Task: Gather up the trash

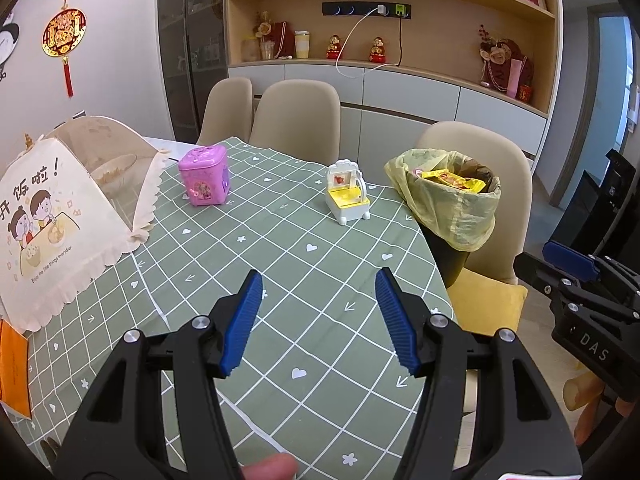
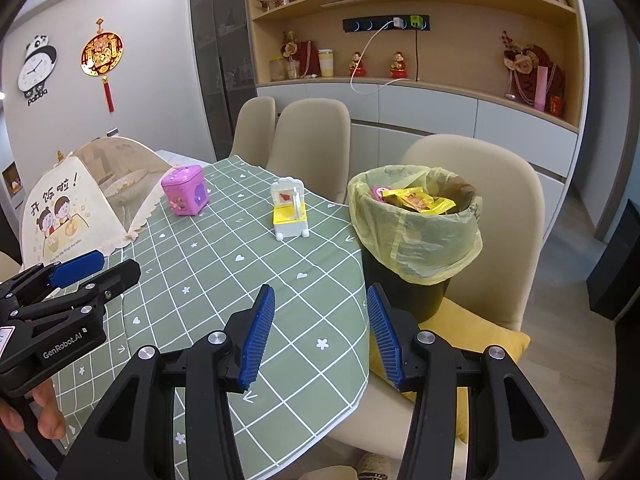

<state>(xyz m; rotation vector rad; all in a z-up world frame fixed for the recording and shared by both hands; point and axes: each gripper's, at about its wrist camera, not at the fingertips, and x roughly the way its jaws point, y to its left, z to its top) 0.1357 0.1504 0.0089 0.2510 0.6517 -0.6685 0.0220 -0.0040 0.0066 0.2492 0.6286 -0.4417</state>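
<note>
Dining room, green checked tablecloth (image 1: 280, 264), both grippers empty above it.

Left gripper (image 1: 319, 322) jaws wide apart, nothing between the blue pads, only cloth below. Right gripper (image 2: 320, 334) same, jaws wide, empty, over the table's right edge near the bin (image 2: 416, 236). Bin is black with a yellow liner bag, stands on a chair with a yellow cushion (image 2: 472, 332), just beside the table edge. Trash already inside: yellow wrappers (image 2: 416, 200) on top (a bit of pink beside them, can't tell what). On the cloth: pink toy box (image 1: 204, 176) toward the far left, white-and-yellow toy (image 1: 347, 192) near the far right, well apart. Beige mesh food cover (image 1: 72, 216) with a cartoon print at left. Beige chairs (image 1: 296, 116) and shelves behind.
</note>
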